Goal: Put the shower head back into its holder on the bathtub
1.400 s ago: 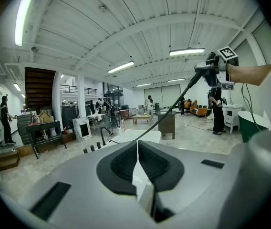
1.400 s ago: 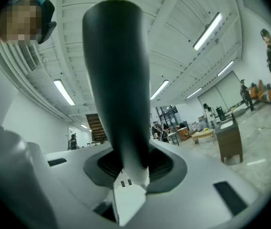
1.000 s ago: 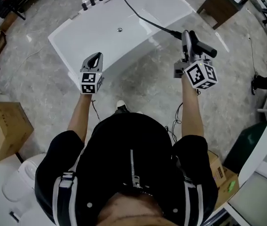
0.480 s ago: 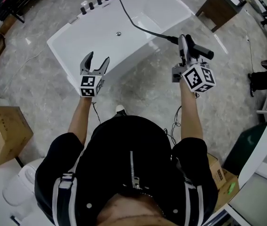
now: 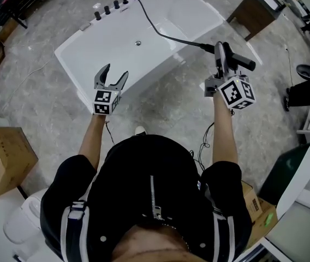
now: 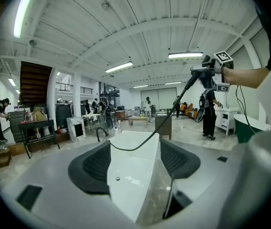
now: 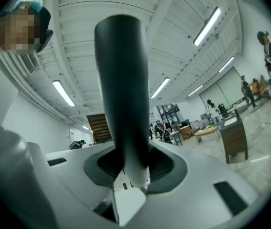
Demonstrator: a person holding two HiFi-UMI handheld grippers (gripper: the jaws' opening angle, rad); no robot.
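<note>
Bathtub (image 5: 111,43): hose (image 5: 155,28) crossing over | shower head (image 5: 243,63): in right claw (image 5: 220,49)

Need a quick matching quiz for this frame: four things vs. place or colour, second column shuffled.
1 shower head
2 bathtub
3 cardboard box
4 wooden cabinet

A on the floor at the person's left
B white, ahead of the person
C clamped in the right gripper
D upper right of the head view

Pairs: 1-C, 2-B, 3-A, 4-D
</note>
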